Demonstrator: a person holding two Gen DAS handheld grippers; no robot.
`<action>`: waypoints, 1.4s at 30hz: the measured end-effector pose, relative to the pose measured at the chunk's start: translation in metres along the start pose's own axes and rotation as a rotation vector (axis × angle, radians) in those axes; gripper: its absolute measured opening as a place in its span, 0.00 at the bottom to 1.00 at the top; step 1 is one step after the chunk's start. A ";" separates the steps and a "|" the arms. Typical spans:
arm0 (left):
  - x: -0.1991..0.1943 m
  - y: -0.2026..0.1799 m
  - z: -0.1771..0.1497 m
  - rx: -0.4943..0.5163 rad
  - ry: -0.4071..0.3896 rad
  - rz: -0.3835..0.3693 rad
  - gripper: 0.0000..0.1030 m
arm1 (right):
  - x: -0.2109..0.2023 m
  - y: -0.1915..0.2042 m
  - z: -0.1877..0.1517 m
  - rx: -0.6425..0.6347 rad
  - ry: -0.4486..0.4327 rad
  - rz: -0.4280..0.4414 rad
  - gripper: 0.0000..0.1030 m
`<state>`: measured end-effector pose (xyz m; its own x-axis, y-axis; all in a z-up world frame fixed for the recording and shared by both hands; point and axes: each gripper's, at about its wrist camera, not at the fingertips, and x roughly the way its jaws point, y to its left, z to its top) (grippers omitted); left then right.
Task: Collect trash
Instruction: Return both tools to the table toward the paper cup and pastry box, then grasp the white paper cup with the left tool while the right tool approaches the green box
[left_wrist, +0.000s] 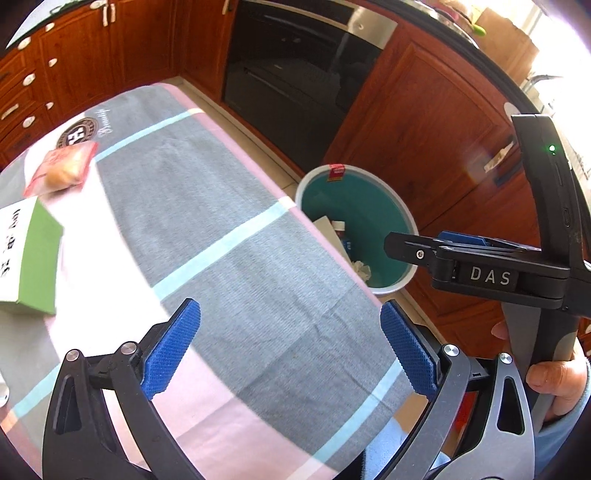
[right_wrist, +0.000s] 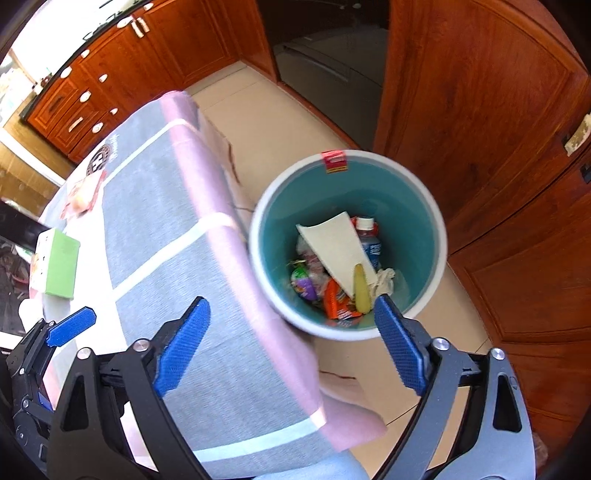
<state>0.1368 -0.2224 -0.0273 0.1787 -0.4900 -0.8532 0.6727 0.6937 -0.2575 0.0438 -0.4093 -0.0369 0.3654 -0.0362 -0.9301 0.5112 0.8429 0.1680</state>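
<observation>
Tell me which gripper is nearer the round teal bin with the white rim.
Right. The right gripper hangs open at the round teal bin with the white rim, one finger over its rim. The left gripper, also open, is over the striped tablecloth, short of the bin.

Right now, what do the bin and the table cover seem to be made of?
Bin: probably plastic; smooth, faintly glossy teal inside, thick moulded white rim.
Table cover: woven fabric, matte; visible weave, soft folds where it hangs over the edge, like a towel or blanket.
</observation>
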 end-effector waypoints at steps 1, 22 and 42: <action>-0.003 0.004 -0.003 -0.008 -0.006 0.009 0.96 | -0.001 0.007 -0.001 -0.012 -0.002 0.004 0.85; -0.104 0.168 -0.082 -0.357 -0.132 0.165 0.96 | -0.003 0.193 -0.034 -0.324 0.036 0.044 0.85; -0.136 0.316 -0.124 -0.638 -0.142 0.292 0.96 | 0.023 0.355 -0.023 -0.481 0.010 0.030 0.85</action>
<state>0.2358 0.1292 -0.0489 0.4085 -0.2714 -0.8715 0.0401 0.9592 -0.2799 0.2159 -0.0980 -0.0067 0.3662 -0.0049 -0.9305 0.0816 0.9963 0.0268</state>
